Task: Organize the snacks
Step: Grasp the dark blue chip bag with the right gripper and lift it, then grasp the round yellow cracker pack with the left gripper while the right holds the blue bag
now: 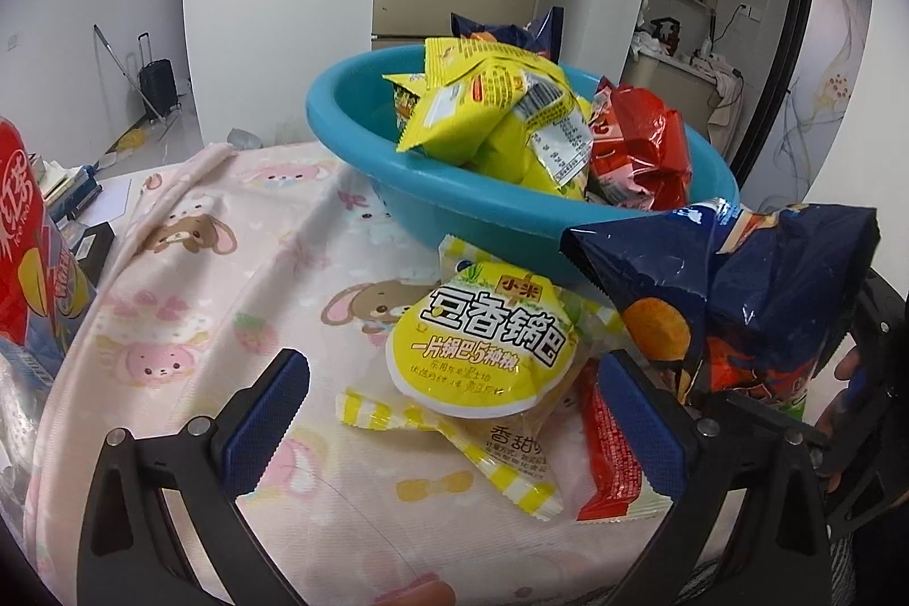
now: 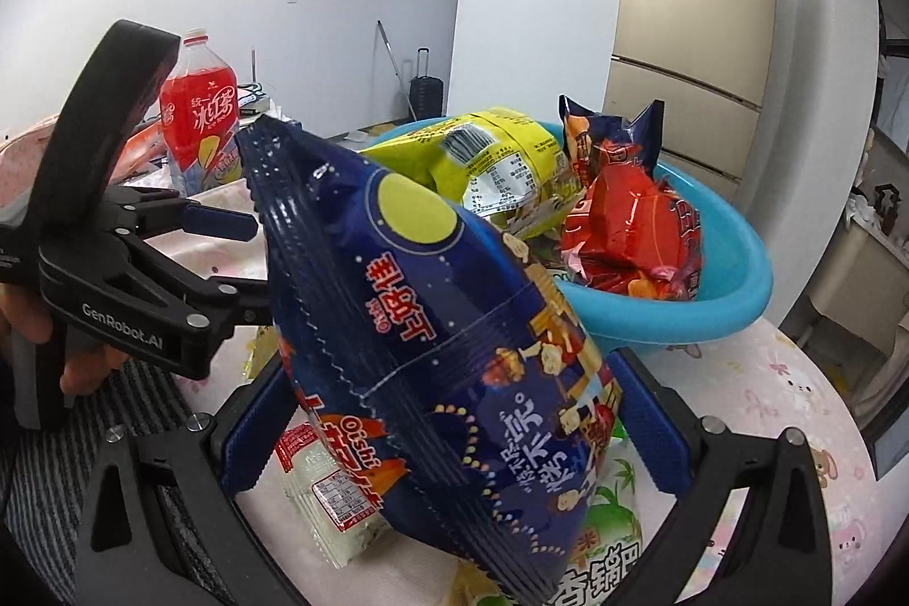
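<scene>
- Snacks first: the dark blue chip bag (image 2: 432, 322) sits between my right gripper (image 2: 454, 430) fingers, both blue pads pressed against its lower half, so I'm clamped on it.
- From the left wrist camera I see that same bag at the right, raised above the tablecloth (image 1: 227, 265), just beside the teal basin (image 1: 363, 117).
- My left gripper (image 1: 454, 413) has its fingers spread wide, holding nothing.
- Between those fingers, a bit ahead of the tips, lies the yellow rice-crust pack (image 1: 483, 345) on the cloth.
- A red wrapper (image 1: 608, 452) lies just inside the right-side finger, touching or nearly so; I can't tell which.
- Basin already holds yellow packets (image 1: 500, 106) and a red bag (image 1: 642, 146).
- Red drink bottle (image 2: 199, 112) stands well off to the left.
</scene>
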The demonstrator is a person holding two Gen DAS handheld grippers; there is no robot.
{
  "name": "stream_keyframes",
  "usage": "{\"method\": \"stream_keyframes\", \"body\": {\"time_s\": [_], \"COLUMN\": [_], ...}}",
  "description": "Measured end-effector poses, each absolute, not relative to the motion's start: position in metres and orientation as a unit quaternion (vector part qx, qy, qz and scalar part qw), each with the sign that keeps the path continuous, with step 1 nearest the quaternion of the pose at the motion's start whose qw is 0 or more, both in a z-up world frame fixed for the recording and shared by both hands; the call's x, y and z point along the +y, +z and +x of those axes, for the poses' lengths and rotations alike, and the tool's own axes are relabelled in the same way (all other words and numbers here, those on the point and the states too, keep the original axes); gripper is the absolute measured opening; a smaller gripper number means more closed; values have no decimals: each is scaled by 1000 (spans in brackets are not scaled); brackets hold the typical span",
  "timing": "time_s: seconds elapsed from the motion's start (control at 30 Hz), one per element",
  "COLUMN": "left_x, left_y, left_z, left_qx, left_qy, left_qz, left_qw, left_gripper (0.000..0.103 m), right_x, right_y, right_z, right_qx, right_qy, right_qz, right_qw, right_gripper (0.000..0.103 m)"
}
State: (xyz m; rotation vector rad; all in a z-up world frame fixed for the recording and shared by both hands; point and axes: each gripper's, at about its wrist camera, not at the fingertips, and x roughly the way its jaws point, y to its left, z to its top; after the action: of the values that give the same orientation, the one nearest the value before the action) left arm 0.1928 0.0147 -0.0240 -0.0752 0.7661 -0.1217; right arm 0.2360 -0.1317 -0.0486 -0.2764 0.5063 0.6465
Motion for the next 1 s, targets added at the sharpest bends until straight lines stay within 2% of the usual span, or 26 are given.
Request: {"method": "stream_keyframes", "body": {"time_s": [0.13, 0.3, 0.5, 0.77, 1.0], "left_x": [14, 15, 32, 39, 35], "left_y": [-27, -27, -20, -20, -20], "left_z": [195, 195, 193, 194, 192], "left_qx": [379, 379, 363, 367, 365], "left_qy": [-59, -59, -46, -39, -45], "left_qz": [-36, -36, -62, -80, -71], "left_qw": [923, 923, 929, 926, 927], "left_gripper": [103, 103, 103, 103, 103], "right_x": [-128, -134, -141, -156, -181], "right_y": [-51, -46, -36, -17, 0], "right_z": [238, 236, 229, 217, 210], "right_qx": [251, 244, 239, 211, 153], "right_qy": [316, 322, 339, 360, 393], "right_qz": [-135, -123, -113, -85, 10], "right_qw": [905, 906, 903, 905, 907], "right_gripper": [103, 87, 73, 72, 73]}}
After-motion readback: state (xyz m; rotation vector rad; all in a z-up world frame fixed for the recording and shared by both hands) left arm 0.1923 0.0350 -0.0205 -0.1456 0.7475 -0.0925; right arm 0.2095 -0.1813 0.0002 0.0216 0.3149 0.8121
